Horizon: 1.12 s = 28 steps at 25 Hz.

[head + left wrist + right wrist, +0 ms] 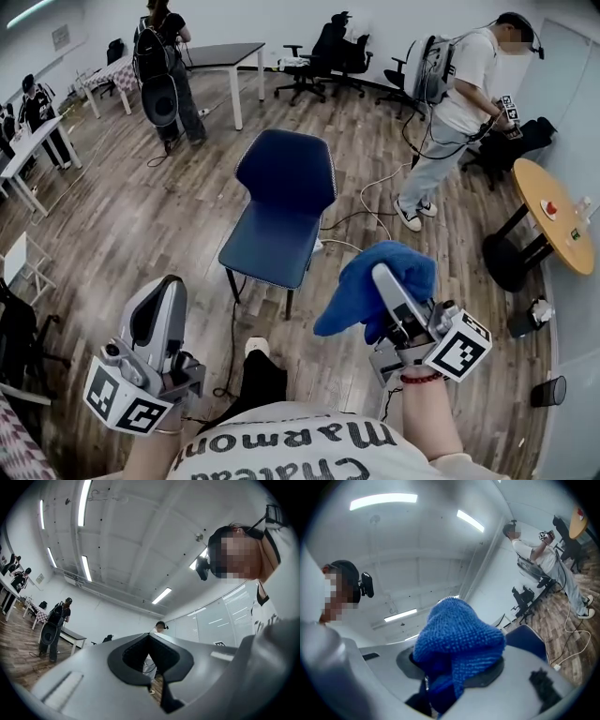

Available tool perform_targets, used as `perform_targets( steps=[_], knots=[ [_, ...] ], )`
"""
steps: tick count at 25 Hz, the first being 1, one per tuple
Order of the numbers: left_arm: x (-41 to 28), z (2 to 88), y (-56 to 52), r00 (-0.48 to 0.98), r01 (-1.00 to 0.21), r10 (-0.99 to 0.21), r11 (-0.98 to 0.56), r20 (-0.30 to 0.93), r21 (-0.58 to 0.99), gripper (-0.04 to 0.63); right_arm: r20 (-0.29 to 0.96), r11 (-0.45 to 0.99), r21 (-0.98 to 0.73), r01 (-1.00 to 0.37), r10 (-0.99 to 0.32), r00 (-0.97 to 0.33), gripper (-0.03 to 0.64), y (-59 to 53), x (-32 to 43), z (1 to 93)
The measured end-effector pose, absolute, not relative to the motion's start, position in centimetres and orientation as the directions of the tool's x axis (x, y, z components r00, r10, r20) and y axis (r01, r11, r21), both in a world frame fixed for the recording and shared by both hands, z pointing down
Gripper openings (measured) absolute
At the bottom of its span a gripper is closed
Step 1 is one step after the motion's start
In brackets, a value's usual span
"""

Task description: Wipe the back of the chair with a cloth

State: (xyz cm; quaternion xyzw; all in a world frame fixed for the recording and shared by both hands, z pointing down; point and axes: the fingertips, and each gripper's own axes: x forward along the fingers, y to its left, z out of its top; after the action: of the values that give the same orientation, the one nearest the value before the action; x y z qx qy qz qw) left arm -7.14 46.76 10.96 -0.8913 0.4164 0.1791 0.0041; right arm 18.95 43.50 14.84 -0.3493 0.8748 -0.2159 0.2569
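Gripping a bunched blue cloth [361, 292], the right tool [389, 281] has its jaws clamped on the fabric, held over the wooden floor [141, 234] near the front of the blue chair [281, 187], apart from it. The left tool [167, 292] sits at lower left, jaws pressed together with nothing between them.

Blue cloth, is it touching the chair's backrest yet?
Apart. The head view shows the blue cloth clamped in the right gripper, with bare floor between it and the chair.
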Motion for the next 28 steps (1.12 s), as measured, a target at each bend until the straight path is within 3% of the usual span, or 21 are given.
perform_targets(
  steps=[28],
  knots=[
    [-13.2,9.4,19.9,0.683,-0.64,-0.649,-0.753,-0.336,0.152,0.007,-0.253,0.566,-0.521,-0.639,-0.817,-0.517,0.17,20.6,13.6,12.3]
  ],
)
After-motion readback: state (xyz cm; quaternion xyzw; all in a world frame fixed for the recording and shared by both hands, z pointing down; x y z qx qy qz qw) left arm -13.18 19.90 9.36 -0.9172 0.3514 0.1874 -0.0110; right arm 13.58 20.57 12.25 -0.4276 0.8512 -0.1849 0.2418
